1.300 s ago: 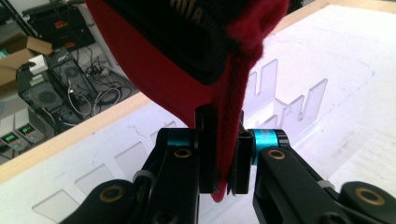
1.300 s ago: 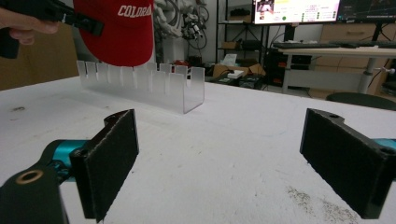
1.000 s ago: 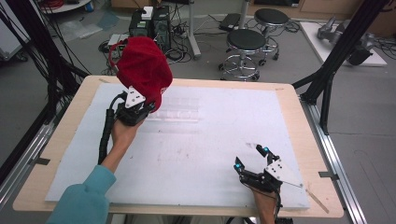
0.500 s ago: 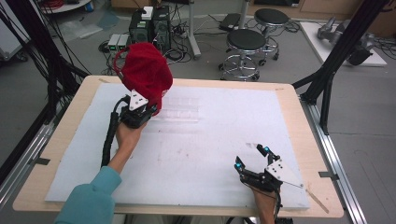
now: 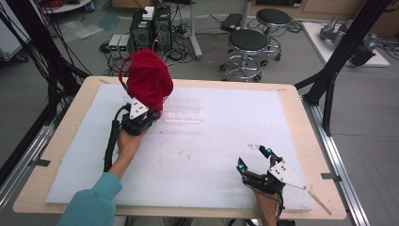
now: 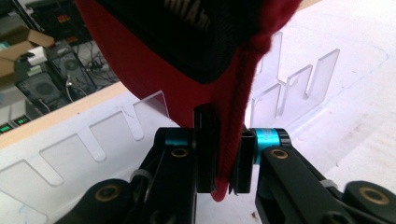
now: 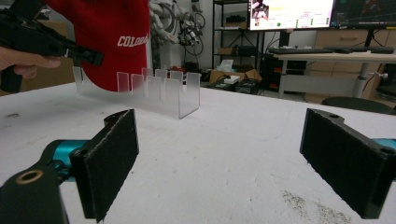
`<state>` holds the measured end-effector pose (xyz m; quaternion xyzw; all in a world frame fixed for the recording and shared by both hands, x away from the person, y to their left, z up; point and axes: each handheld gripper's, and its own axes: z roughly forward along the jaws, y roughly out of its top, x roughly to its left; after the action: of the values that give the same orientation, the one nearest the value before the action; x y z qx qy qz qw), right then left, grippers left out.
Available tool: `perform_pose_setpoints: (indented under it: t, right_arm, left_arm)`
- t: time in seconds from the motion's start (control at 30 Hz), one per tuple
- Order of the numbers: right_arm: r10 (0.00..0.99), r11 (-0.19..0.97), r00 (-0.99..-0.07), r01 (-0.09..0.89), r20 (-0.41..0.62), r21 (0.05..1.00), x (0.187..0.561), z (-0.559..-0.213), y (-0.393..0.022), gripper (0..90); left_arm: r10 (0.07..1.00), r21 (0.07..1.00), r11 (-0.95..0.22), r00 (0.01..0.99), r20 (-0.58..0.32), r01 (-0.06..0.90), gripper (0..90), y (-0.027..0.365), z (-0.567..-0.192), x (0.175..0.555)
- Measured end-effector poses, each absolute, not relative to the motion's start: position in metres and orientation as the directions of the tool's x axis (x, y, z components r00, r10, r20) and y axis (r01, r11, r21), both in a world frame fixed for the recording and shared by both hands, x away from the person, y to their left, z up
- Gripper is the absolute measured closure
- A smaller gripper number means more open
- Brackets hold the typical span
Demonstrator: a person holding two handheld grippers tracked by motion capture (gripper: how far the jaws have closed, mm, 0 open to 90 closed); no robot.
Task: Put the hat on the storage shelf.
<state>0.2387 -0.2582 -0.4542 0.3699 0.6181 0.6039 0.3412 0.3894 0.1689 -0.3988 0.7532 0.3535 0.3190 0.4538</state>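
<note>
A red cap (image 5: 148, 82) with white lettering hangs over the left end of a clear slotted acrylic rack (image 5: 183, 113) on the white mat. My left gripper (image 5: 153, 112) is shut on the cap's lower edge. In the left gripper view the red fabric (image 6: 154, 70) is pinched between the pads (image 6: 243, 163), with the rack's slots (image 6: 299, 88) just behind. The jaws have just eased open a touch, the fabric still between them. My right gripper (image 5: 254, 159) rests open near the front right edge. Its view looks between the wide jaws (image 7: 219, 158) toward the rack (image 7: 159, 93) and cap (image 7: 112, 42).
The white mat (image 5: 211, 141) covers most of the wooden table (image 5: 301, 117). Black frame posts (image 5: 329, 80) stand at the table's corners. Stools (image 5: 249, 42) and computer boxes (image 5: 150, 28) are on the floor beyond the far edge.
My left gripper has lowered the cap toward the rack's left end. The right gripper has stayed where it was, open.
</note>
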Motion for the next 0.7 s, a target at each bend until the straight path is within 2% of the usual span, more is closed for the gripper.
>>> perform_pose_setpoints:
  t: [0.2, 0.3, 0.37, 0.4, 0.5, 0.7]
  right_arm:
    - [0.868, -0.016, -0.496, 0.034, 0.031, 0.999, 0.238, -0.455, -0.259, 10.5]
    - [0.867, -0.018, -0.498, 0.037, 0.034, 0.999, 0.238, -0.455, -0.260, 10.5]
    - [0.866, -0.020, -0.498, 0.038, 0.036, 0.999, 0.238, -0.455, -0.260, 10.5]
    - [0.866, -0.019, -0.498, 0.037, 0.035, 0.999, 0.238, -0.455, -0.260, 10.5]
    - [0.866, -0.019, -0.498, 0.037, 0.035, 0.999, 0.238, -0.455, -0.260, 10.5]
    - [0.865, -0.016, -0.501, 0.035, 0.031, 0.999, 0.239, -0.455, -0.260, 10.5]
  left_arm:
    - [0.838, 0.917, -0.298, 0.532, 0.119, 0.265, 60.0, 0.177, -0.398, 0.390]
    - [0.840, 0.926, -0.263, 0.537, 0.080, 0.273, 42.0, 0.180, -0.397, 0.390]
    - [0.845, 0.929, -0.245, 0.530, 0.065, 0.276, 22.5, 0.181, -0.395, 0.389]
    - [0.841, 0.931, -0.242, 0.538, 0.061, 0.273, 18.1, 0.183, -0.394, 0.387]
    - [0.824, 0.941, -0.236, 0.563, 0.060, 0.244, 12.5, 0.191, -0.393, 0.379]
    - [0.791, 0.945, -0.248, 0.608, 0.068, 0.216, 12.5, 0.212, -0.396, 0.361]
